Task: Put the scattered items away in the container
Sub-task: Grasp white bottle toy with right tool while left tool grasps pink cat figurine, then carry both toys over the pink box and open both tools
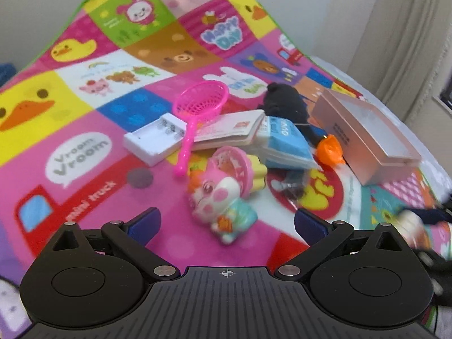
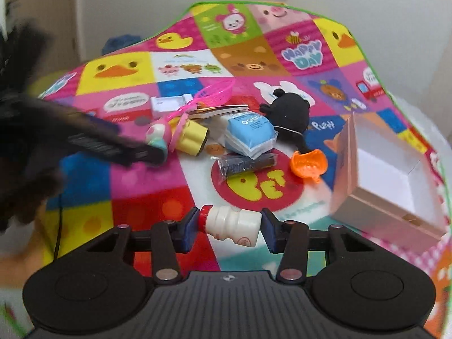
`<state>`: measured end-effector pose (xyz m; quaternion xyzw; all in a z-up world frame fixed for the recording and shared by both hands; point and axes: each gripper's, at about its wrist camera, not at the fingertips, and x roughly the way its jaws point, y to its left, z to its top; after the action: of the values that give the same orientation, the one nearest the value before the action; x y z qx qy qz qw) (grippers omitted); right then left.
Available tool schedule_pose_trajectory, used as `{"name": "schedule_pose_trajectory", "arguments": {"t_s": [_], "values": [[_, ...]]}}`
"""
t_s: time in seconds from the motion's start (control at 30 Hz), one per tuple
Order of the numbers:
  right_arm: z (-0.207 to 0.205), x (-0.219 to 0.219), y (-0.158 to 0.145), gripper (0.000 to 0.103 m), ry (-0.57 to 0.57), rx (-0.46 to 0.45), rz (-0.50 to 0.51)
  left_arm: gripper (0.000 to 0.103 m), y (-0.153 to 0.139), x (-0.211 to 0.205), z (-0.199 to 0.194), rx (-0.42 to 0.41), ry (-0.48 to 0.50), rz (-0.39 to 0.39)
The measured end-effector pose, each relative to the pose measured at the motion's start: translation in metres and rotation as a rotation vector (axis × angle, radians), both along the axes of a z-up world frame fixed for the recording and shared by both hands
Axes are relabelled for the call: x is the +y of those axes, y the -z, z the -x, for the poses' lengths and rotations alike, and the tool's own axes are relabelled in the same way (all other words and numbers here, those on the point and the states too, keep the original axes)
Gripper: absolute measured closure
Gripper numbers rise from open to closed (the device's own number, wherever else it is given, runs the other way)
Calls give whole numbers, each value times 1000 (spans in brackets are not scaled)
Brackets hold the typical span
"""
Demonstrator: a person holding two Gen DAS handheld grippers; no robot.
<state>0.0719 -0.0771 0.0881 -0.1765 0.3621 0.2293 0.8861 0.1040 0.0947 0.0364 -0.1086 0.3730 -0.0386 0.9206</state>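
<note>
My right gripper (image 2: 230, 224) is shut on a small white drink bottle (image 2: 234, 223) with a red cap, held sideways above the play mat. The pink open box (image 2: 375, 217) with a white inside stands just right of it. My left gripper (image 1: 227, 221) is open. A pink-and-white squishy cat toy (image 1: 217, 197) lies on the mat between and just beyond its blue pads, untouched. The box (image 1: 364, 130) shows at the right of the left wrist view. The blurred dark body (image 2: 84, 138) of my left gripper reaches in from the left toward that toy (image 2: 158, 135).
A heap lies mid-mat: pink net scoop (image 1: 203, 104), white battery charger (image 1: 155, 138), booklet (image 1: 226, 130), blue tissue pack (image 2: 248, 132), black plush (image 2: 288, 107), orange plastic piece (image 2: 308, 163), dark packet (image 2: 245, 163), yellow block (image 2: 195, 135). Walls and a curtain (image 1: 401, 42) lie beyond the mat.
</note>
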Motion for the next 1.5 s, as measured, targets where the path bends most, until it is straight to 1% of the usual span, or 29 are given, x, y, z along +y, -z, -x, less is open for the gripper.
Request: {"name": "schedule_pose_trajectory", "arguments": {"t_s": [0.03,0.1,0.17,0.2,0.23,0.3,0.37,0.4,0.53,0.57,0.6,0.67,0.77,0.83,0.9,0.97,1.03,1.1,1.13,1.17,1.2,1.23,1.27,1.3,1.33,1.37,1.43,1.5], "values": [[3,-3,-2,57,4,-3,-2,20,2,-1,-3,4,-1,6],[9,-6,-2,57,29,-2,-22,28,5,-3,-8,20,2,-5],[13,-6,3,57,38,14,-34,32,10,-4,-11,26,3,-26],[16,-5,5,57,37,18,-34,41,11,-4,-12,29,3,-38],[19,-4,7,57,31,23,-34,44,10,-3,-12,29,6,-44],[24,-4,6,57,8,32,-28,45,5,-3,-6,16,19,-53],[28,-6,-1,57,-21,46,-8,45,-3,-8,5,0,67,-92],[29,-8,-4,57,-33,60,7,45,-7,-13,13,-6,101,-116],[42,-27,-21,57,-106,121,97,45,-19,-43,58,-28,295,-231],[46,-35,-26,57,-125,122,115,45,-22,-51,64,-26,332,-237],[50,-43,-31,57,-132,121,125,45,-26,-58,67,-22,364,-227],[50,-60,-39,57,-101,118,129,46,-39,-79,68,-29,445,-220],[43,-92,-51,57,-14,90,108,45,-60,-111,58,-68,569,-257],[37,-114,-60,57,47,54,85,45,-73,-131,38,-54,611,-253],[27,-137,-73,57,113,-3,52,46,-87,-150,14,-62,630,-257],[11,-160,-93,57,193,-75,-8,46,-103,-169,-9,-118,646,-294],[-13,-178,-112,57,275,-135,-97,45,-118,-189,-33,-214,645,-347],[-48,-192,-127,57,335,-181,-196,40,-126,-206,-58,-324,624,-386],[-68,-201,-131,54,354,-184,-246,27,-125,-213,-71,-360,610,-408],[-87,-208,-134,44,389,-187,-294,21,-123,-217,-83,-363,590,-422],[-101,-213,-135,40,438,-194,-329,17,-121,-216,-92,-346,561,-416],[-110,-218,-136,38,476,-194,-356,16,-118,-209,-97,-317,522,-388],[-116,-222,-136,38,493,-185,-381,13,-115,-196,-99,-284,482,-342],[-117,-223,-137,38,493,-182,-393,6,-112,-181,-98,-260,448,-301],[-113,-221,-137,35,483,-189,-387,6,-107,-165,-94,-247,416,-278],[-109,-218,-136,32,462,-198,-369,6,-100,-148,-88,-234,383,-271],[-104,-208,-131,31,425,-200,-334,6,-87,-118,-76,-199,329,-280],[-101,-191,-124,31,397,-162,-316,6,-76,-84,-65,-153,260,-280]]}}
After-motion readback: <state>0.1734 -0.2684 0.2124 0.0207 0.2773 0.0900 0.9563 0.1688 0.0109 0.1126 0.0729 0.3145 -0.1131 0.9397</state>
